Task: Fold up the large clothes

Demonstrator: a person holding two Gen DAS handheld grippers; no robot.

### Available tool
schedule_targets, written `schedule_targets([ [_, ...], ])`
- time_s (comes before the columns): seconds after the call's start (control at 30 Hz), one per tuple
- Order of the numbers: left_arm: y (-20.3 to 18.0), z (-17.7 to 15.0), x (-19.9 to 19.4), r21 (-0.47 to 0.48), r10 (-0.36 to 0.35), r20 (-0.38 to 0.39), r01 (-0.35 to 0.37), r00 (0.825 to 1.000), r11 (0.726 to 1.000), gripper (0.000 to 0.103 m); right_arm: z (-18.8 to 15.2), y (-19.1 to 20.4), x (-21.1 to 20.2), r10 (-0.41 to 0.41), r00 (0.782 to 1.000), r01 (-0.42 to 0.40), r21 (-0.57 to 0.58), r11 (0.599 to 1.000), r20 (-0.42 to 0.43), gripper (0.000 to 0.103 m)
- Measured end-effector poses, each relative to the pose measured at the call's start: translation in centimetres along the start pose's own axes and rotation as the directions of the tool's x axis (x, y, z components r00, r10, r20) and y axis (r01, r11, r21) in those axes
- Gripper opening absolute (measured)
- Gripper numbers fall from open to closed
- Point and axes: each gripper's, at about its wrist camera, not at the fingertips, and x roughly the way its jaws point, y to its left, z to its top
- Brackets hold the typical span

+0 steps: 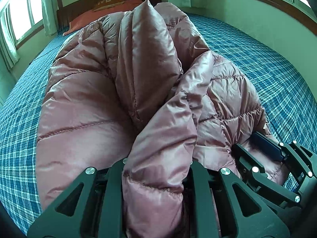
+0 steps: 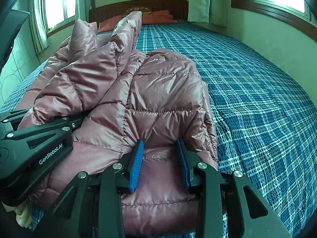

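A shiny pink quilted down jacket [image 1: 103,91] lies bunched along the blue plaid bed, also in the right wrist view [image 2: 150,91]. My left gripper [image 1: 156,168] is shut on a thick fold of the jacket at its near edge; fabric hides the pads. It also shows at the left of the right wrist view [image 2: 59,125]. My right gripper [image 2: 161,158] has its blue pads [image 2: 136,164] apart around the jacket's near hem, with fabric between them. It shows at the lower right of the left wrist view [image 1: 257,148].
The bed [image 2: 257,99] with its blue plaid cover stretches to a dark wooden headboard [image 2: 138,6]. Orange pillows [image 2: 158,17] lie at the far end. Windows with curtains stand on both sides, and walls run close along both sides of the bed.
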Motion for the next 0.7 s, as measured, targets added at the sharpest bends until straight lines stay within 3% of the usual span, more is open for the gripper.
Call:
schedule_targets([
  [0.2,0.2,0.1,-1.1,-0.021,-0.022,0.017,0.022,1.0,1.0,0.017,0.0,0.0,0.0,-0.004,1.0,0.004,-0.004,1.0,-0.001,0.035],
  [0.5,-0.1,-0.4,-6.5,-0.045,-0.06,0.075,0.063,0.995,0.997,0.053,0.0,0.2,-0.3,-0.009,1.0,0.009,-0.007,1.0,0.0,0.035],
  [0.7,1.2,-1.7,-11.7,-0.084,-0.077,0.146,0.09,0.986,0.992,0.06,0.4,-0.3,-1.3,-0.019,1.0,0.019,0.006,1.0,0.0,0.035],
])
